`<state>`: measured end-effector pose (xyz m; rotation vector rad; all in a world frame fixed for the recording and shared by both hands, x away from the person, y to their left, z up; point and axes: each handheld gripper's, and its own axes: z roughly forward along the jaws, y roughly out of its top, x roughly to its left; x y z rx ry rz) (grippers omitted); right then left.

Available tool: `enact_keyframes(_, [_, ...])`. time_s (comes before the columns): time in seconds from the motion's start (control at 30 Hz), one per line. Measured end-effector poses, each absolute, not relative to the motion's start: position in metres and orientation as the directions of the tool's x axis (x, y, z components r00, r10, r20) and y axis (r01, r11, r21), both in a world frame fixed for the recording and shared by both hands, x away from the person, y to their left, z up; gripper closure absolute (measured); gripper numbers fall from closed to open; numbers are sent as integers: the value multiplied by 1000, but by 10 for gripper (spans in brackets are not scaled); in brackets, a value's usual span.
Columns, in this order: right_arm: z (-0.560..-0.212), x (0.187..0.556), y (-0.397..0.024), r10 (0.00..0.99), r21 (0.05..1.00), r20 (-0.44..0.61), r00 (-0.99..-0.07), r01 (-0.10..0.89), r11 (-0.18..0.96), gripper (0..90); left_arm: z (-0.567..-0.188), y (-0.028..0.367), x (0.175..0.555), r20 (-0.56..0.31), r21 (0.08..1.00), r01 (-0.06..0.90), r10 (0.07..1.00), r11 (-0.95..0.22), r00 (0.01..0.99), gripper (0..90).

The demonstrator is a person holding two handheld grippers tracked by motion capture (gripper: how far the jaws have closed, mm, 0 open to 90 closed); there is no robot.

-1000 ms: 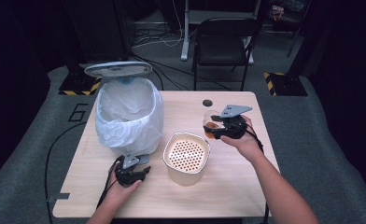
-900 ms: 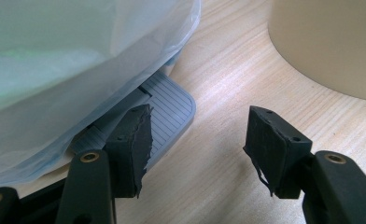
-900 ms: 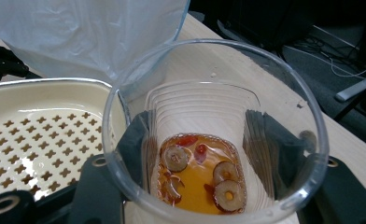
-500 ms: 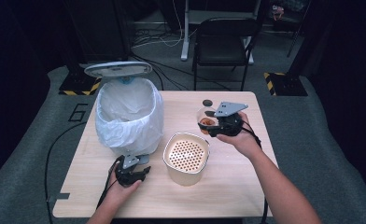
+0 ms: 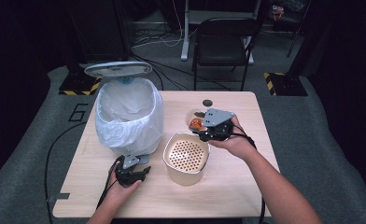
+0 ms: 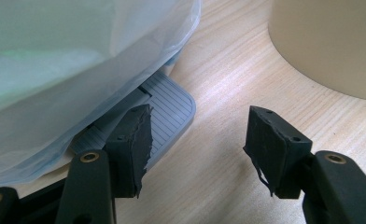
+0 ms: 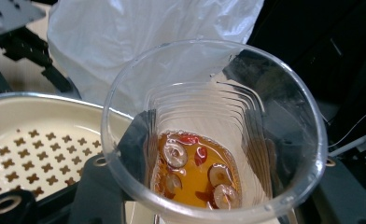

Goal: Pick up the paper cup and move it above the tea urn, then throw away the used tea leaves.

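A clear plastic cup (image 5: 195, 122) of orange liquid with fruit slices (image 7: 195, 172) hangs above the table, and my right gripper (image 5: 205, 131) is shut on it, one jaw on each side of its wall. It is just behind the cream pot with a perforated insert (image 5: 186, 156). The white-bagged pedal bin (image 5: 130, 116) stands at the left with its lid (image 5: 118, 69) raised. My left gripper (image 5: 141, 170) sits low at the bin's foot. Its jaws (image 6: 200, 126) stand apart over bare wood, with the left pad resting on the grey pedal (image 6: 169, 109).
A small black disc (image 5: 207, 102) lies near the far edge of the wooden table (image 5: 246, 186). A black chair (image 5: 223, 42) stands beyond the table. Cables run across the floor at the left.
My right gripper has carried the cup to the left and a little upward, closer to the cream pot. The left gripper and the bin lid have stayed put.
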<state>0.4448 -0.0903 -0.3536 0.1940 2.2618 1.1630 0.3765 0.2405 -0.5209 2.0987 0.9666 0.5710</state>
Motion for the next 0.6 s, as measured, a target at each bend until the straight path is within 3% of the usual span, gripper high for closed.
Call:
enact_keyframes(0.33, [-363, 442, -79, 294, 695, -547, -784, -230, 681, 460, -521, 241, 376, 90, 778, 446, 780, -443, 619, 408])
enact_keyframes(0.47, [-366, 439, -75, 245, 653, -596, -765, -285, 702, 462, -522, 240, 376, 56, 781, 465, 788, -417, 614, 409])
enact_keyframes(0.6, [-370, 437, -73, 191, 619, -624, -758, -330, 713, 463, -521, 241, 377, 82, 779, 448, 780, -438, 621, 409])
